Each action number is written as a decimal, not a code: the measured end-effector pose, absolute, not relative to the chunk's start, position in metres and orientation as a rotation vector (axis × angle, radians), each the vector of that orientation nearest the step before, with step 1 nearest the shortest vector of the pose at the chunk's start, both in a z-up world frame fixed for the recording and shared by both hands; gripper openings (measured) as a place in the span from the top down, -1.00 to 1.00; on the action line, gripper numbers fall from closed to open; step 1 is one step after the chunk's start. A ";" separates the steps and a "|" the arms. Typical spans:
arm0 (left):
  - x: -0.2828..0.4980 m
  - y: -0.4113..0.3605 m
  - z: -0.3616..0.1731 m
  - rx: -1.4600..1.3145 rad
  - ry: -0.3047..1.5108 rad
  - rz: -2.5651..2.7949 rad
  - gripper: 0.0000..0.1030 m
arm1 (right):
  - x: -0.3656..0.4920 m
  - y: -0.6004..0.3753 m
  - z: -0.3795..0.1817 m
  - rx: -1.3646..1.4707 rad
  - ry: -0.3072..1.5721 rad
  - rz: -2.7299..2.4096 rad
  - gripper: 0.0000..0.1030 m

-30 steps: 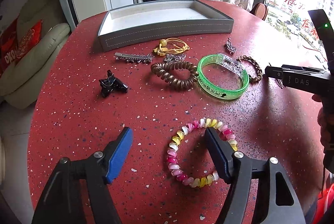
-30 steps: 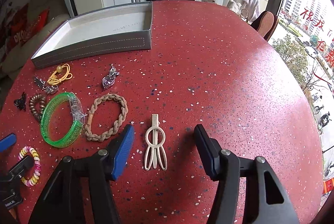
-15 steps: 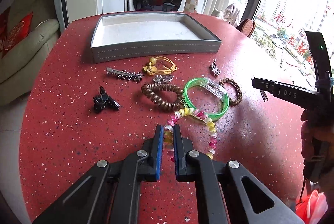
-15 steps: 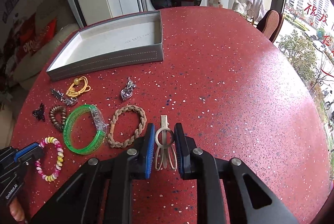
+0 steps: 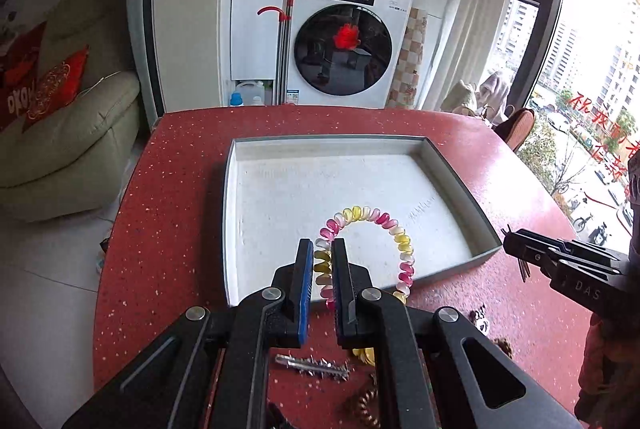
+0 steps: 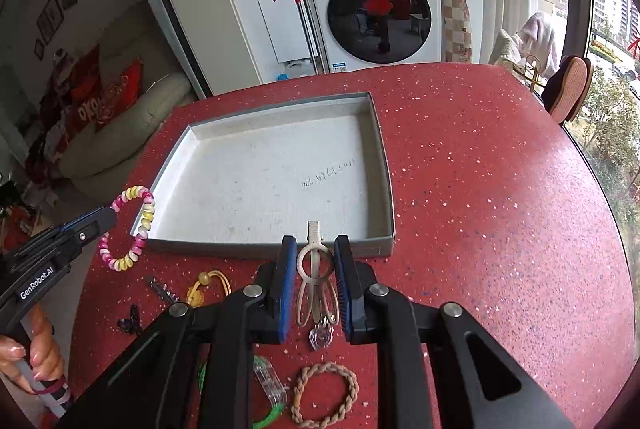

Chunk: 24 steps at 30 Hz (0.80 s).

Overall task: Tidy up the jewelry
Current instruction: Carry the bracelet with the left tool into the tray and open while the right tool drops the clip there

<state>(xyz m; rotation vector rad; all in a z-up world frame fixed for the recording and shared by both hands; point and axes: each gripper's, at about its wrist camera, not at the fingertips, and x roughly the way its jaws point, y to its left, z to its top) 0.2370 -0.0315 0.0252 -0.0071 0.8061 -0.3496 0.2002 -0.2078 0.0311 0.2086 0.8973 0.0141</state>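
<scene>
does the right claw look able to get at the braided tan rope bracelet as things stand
Probably not yet: the right claw is shut on a cream metal hair clip, and the braided tan rope bracelet lies on the red table below and behind its fingertips.

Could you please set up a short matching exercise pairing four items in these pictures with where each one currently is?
Items:
1. spiral bead bracelet
2. cream hair clip
3. braided bracelet
4. tray

Places:
A. lying on the red table
B. clamped in the right gripper
C. nothing inside it
D. clamped in the left gripper

Pairs: 1-D, 2-B, 3-A, 4-C
</scene>
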 end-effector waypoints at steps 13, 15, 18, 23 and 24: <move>0.327 -0.070 -0.059 0.150 0.970 -0.238 0.46 | 0.286 -0.204 -0.038 0.198 1.061 0.004 0.60; 0.328 -0.071 -0.061 0.170 0.966 -0.219 0.46 | 0.282 -0.202 -0.039 0.176 1.048 0.006 0.59; 0.326 -0.068 -0.059 0.156 0.963 -0.209 0.45 | 0.281 -0.198 -0.037 0.158 1.053 0.013 0.41; 0.318 -0.059 -0.043 0.123 0.898 -0.176 -1.00 | 0.272 -0.204 -0.022 0.234 1.017 0.035 -0.05; 0.315 -0.058 -0.037 0.123 0.863 -0.175 -1.00 | 0.270 -0.205 -0.019 0.248 1.011 0.042 -0.10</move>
